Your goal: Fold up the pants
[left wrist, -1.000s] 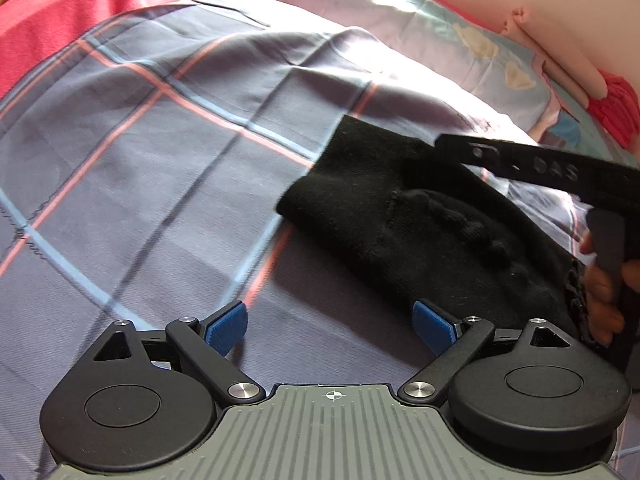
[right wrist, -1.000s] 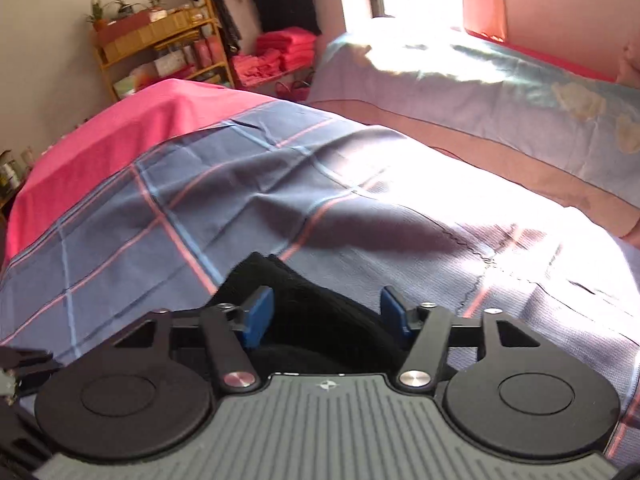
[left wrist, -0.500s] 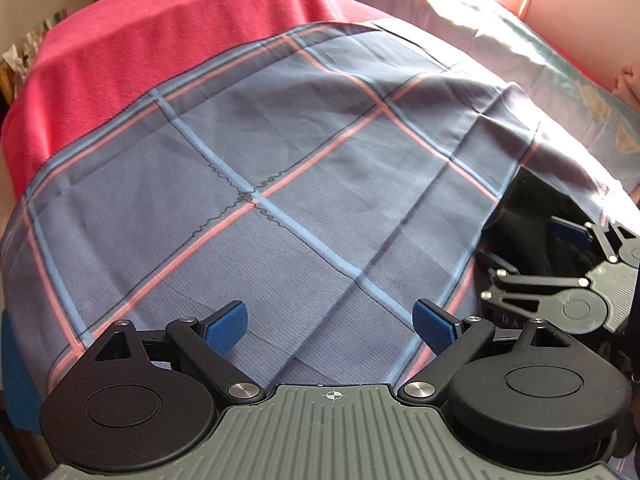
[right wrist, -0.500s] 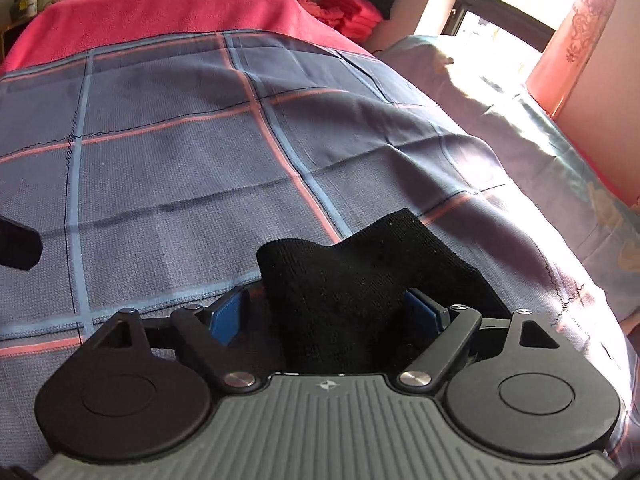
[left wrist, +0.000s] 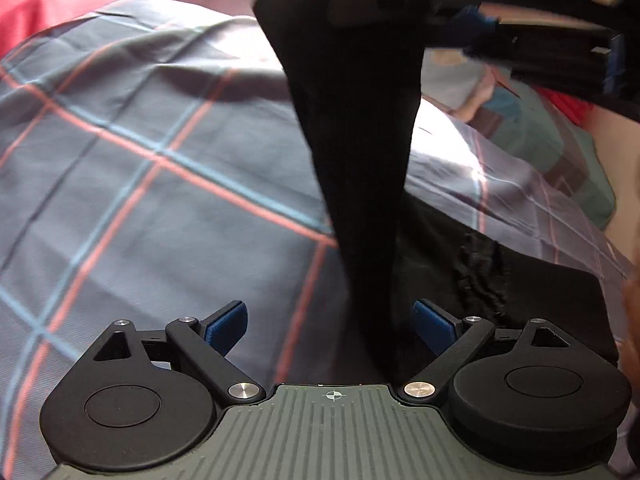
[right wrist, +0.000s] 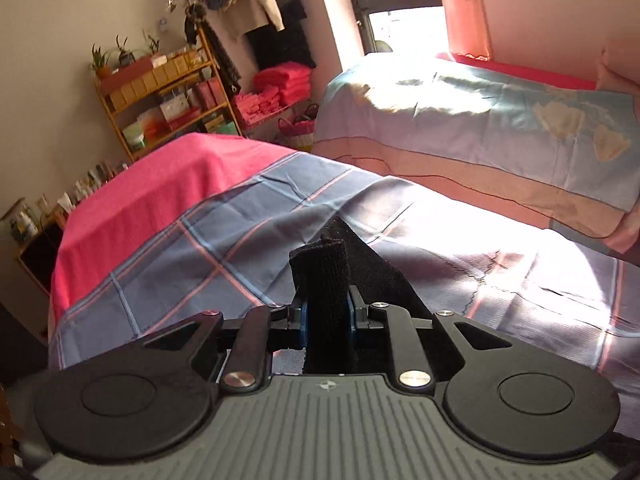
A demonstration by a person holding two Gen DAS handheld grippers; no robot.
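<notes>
**Black fabric held high by one gripper only**

Black pants [left wrist: 360,152] hang in a long narrow strip from the right gripper [right wrist: 326,320], whose jaws are closed tight on a bunched piece of the cloth. In the left wrist view the strip comes down from the top of the picture to the plaid bedsheet [left wrist: 132,184], and the rest of the garment lies spread on the sheet at the right.

The left gripper [left wrist: 330,322] is wide open and holds nothing; the hanging strip passes between its blue pads [left wrist: 226,326], nearer to the right one, but I cannot tell if it touches.

Several things can go wrong from here, in my judgement. The knit is soft and thick, and the right gripper pinches only a small roll, so the weight of the hanging part may pull it out. With one grip the cloth probably twists, and then the fold lands crooked. If the left gripper closes now, it may catch a wrong layer, or the sheet under it.
</notes>
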